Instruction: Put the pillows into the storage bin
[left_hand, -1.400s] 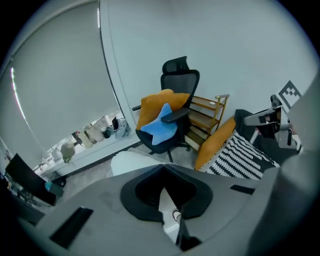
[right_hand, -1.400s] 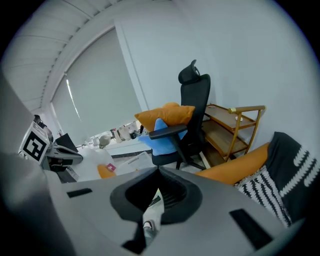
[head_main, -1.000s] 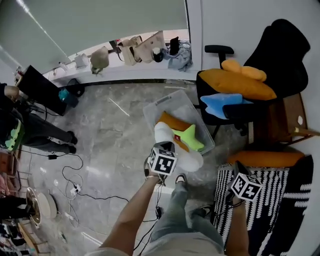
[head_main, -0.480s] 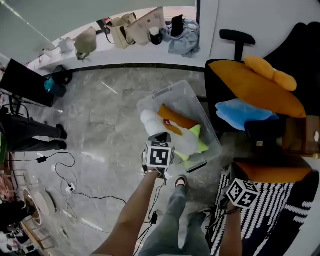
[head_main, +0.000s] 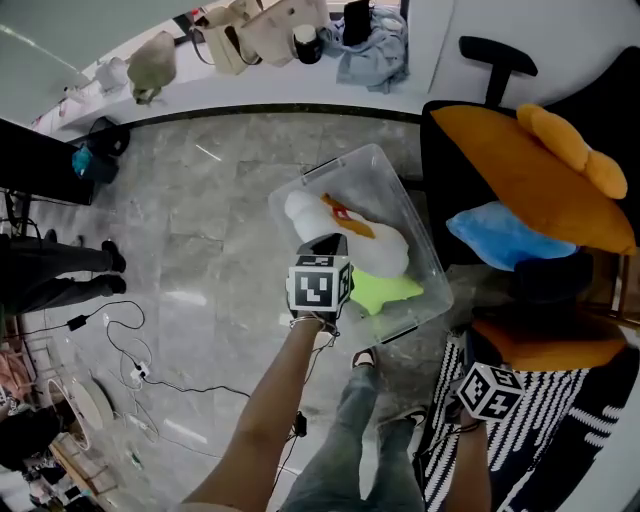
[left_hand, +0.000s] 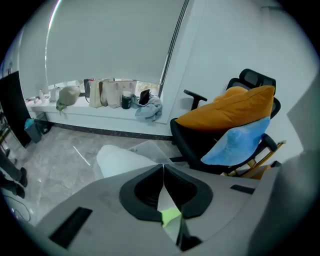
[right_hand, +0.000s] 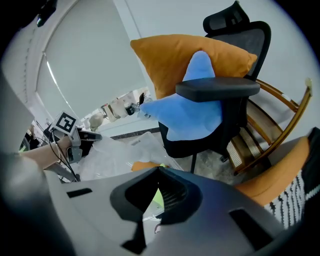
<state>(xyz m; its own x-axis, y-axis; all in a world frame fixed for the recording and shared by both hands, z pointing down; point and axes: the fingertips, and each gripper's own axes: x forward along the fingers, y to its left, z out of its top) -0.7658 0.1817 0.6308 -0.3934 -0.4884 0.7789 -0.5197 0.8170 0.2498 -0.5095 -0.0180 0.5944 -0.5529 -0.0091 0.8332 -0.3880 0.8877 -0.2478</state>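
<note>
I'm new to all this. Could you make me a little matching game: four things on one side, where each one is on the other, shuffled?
Things:
1 white pillow
2 blue star pillow
3 left gripper
4 right gripper

Places:
A above the striped rug
B inside the clear bin
C on the office chair
D over the bin's near edge

Pairs: 1-B, 2-C, 3-D, 4-A

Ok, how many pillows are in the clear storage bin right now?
3. A white pillow lies across the storage bin, an orange pillow is partly visible against it, and a green star pillow sits at the near end. Others may be hidden underneath.
</note>
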